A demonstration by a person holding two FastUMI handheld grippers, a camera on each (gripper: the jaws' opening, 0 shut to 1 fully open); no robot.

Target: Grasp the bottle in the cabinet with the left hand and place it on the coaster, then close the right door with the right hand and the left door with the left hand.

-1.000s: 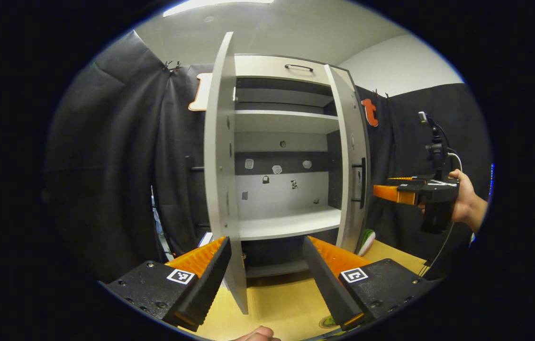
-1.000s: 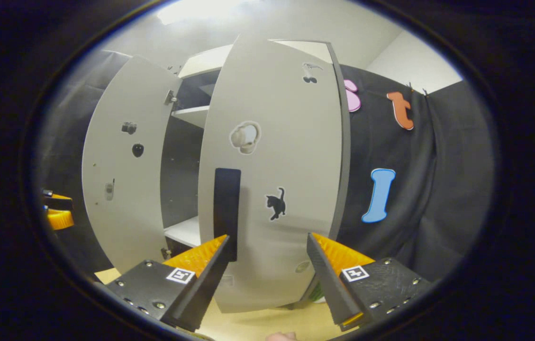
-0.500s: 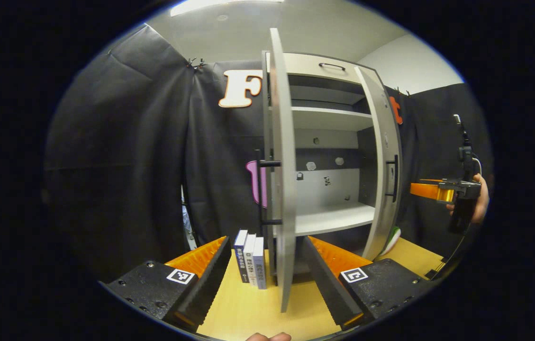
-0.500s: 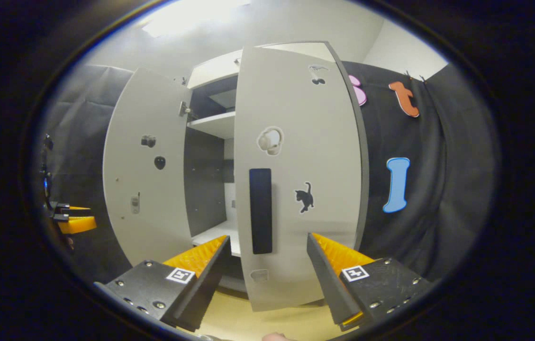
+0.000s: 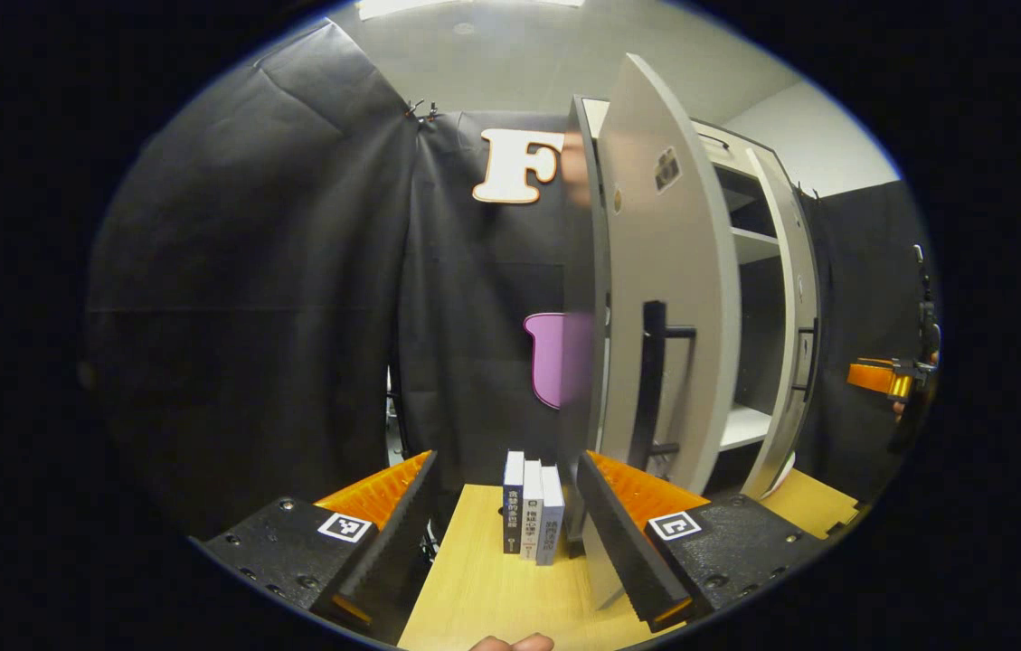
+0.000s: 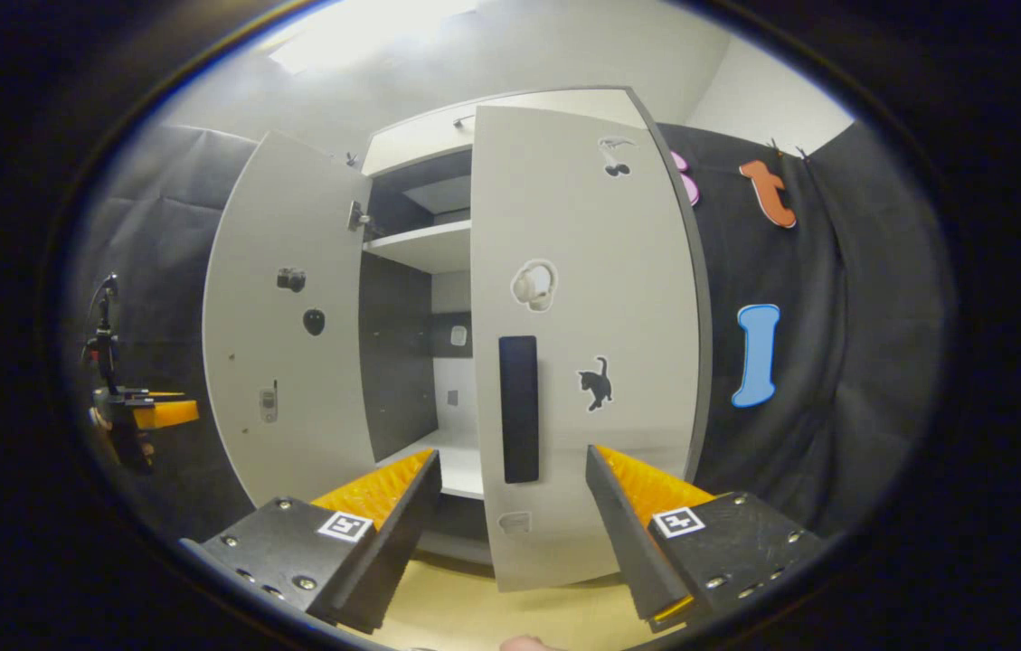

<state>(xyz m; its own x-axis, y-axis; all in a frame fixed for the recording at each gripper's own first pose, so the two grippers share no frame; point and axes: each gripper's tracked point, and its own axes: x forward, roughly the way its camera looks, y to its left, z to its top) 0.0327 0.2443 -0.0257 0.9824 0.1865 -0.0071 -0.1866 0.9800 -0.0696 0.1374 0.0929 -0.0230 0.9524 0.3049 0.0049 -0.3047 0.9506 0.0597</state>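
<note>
1. Up close in the left gripper view, the left hand-held gripper (image 5: 505, 533) has its fingers spread apart with nothing between them, pointed at the outer face of the cabinet's left door (image 5: 668, 298).
2. That left door stands ajar, its black handle (image 5: 652, 380) facing the camera; its lower edge passes just behind the gripper's right-side finger (image 5: 628, 533).
3. Three books (image 5: 533, 506) stand upright on the wooden tabletop (image 5: 483, 588), just beside the door's foot.
4. Beyond the left door, the right door (image 5: 795, 334) is also partly open, with a white shelf (image 5: 745, 425) showing between them.
5. At the far right edge of that view the other hand-held gripper appears, orange-fingered and well apart from the cabinet.
6. Meanwhile, in the right gripper view, the right hand-held gripper (image 6: 510, 533) is likewise spread wide and empty, aimed at the right door (image 6: 587, 334) and its black handle (image 6: 519, 409).
7. No contact between these fingers and the door can be made out.
8. I cannot tell where the bottle and coaster are.
</note>
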